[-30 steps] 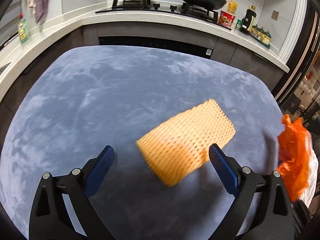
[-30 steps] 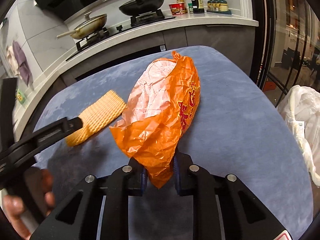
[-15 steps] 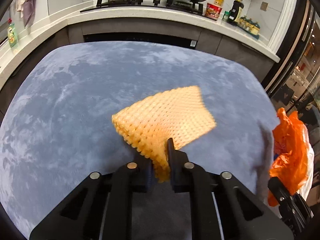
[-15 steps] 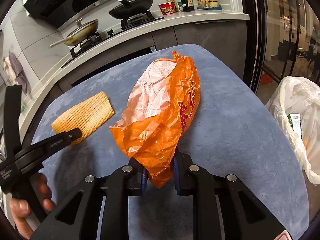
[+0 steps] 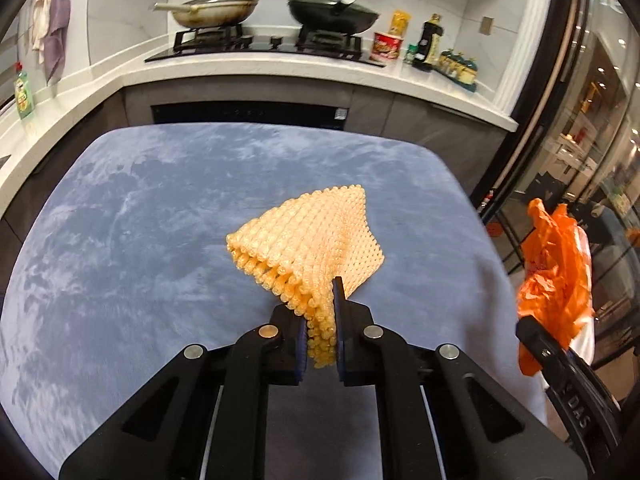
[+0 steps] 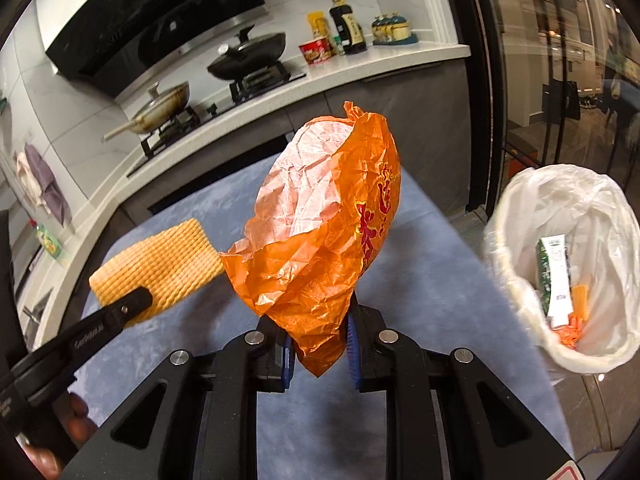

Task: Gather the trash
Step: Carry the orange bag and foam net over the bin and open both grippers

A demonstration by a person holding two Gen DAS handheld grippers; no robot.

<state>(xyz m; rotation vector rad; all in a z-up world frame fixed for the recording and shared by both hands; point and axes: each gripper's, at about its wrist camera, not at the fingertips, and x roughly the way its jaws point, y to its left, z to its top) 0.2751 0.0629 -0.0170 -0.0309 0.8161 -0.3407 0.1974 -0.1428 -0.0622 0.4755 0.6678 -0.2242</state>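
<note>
Left gripper jaws clamping yellow foam fruit net above blue table, right gripper jaws pinching orange plastic bag, white-lined trash bin waiting at three o'clock.

Your left gripper is matte black plastic: two angular arms with triangular cut-outs, each carrying two round silver screw heads, one near the finger and one further out. The fingers are black with blue ribbed pads on their inner faces. Your right gripper is built the same way, with the same silver screws and blue pads, and a red-and-white sticker shows at its lower right corner. Seen from the side, the left one bears small white lettering, too blurred to read. Your left hand wears no glove.
</note>
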